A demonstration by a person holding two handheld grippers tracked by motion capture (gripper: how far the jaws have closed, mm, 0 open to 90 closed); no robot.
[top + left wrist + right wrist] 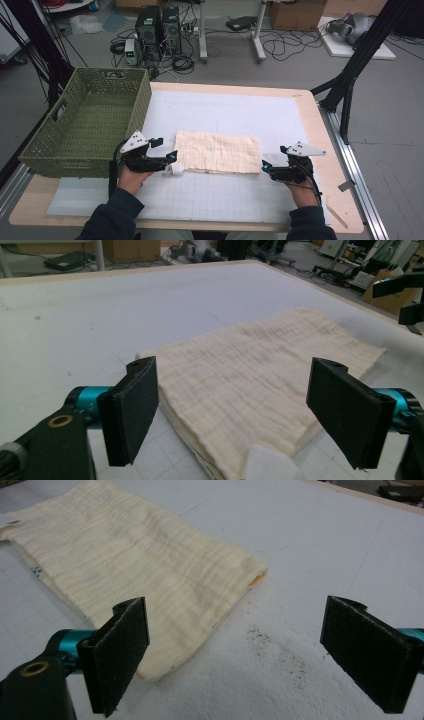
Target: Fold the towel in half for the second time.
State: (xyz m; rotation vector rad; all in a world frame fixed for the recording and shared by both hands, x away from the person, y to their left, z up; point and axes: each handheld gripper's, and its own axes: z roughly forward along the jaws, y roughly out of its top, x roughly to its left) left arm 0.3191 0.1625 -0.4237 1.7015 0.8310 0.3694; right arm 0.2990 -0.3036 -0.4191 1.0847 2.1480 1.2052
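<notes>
Green woven basket point(90, 120) holds nothing.

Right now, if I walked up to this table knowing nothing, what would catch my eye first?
Probably the folded cream cloth lying flat in the middle of the white gridded mat. At each of its short ends a hand-held gripper waits with jaws wide open: the left gripper at its left end, the right gripper at its right end. A green woven basket sits at the table's left edge.

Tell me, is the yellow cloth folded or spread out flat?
Folded. The cloth shows stacked layers along its near edge in the left gripper view, and lies as a neat rectangle on the table.
</notes>
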